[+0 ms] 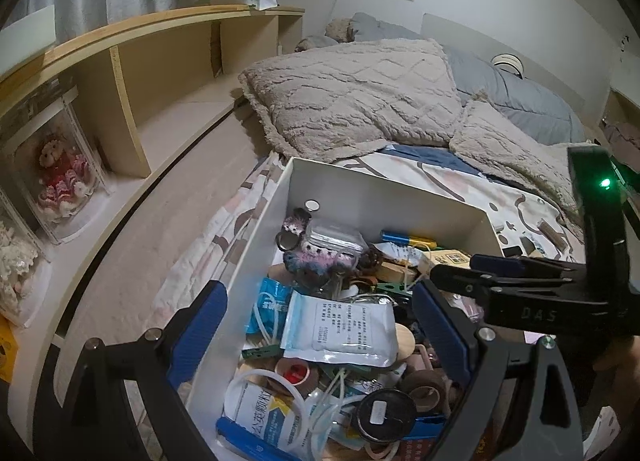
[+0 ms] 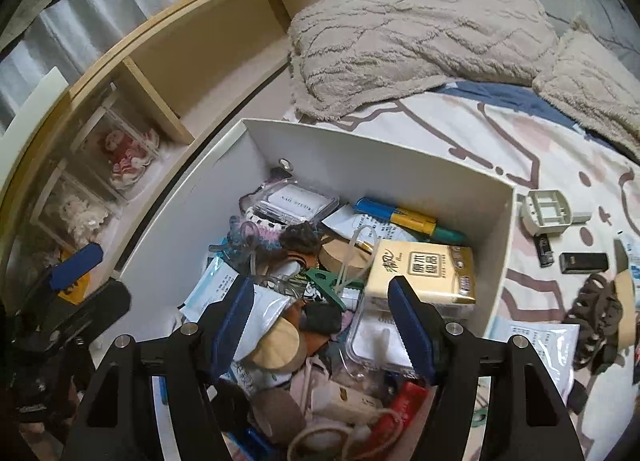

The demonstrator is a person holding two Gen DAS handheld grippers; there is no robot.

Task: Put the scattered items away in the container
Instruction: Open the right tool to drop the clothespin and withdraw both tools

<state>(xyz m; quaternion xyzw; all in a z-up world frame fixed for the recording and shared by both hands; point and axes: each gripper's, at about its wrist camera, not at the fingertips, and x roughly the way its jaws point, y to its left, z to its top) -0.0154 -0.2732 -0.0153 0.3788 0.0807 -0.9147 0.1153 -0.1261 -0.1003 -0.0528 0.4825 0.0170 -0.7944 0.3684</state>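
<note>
Left gripper (image 1: 320, 335) and right gripper (image 2: 320, 325): jaws spread, empty, both over the white container (image 2: 400, 165) heaped with items. Hair claw (image 2: 596, 317), lighter (image 2: 545, 249) lie on bedsheet (image 2: 560, 149) just beside it.

The near end of the white box (image 1: 256, 245) runs off the bottom edge in both views. Items low in its heap are buried under packets and tape rolls. On the bed, a dark hair claw (image 2: 596, 313) partly covers a wooden piece; the mask packet's (image 2: 536, 345) print is too small to read.
</note>
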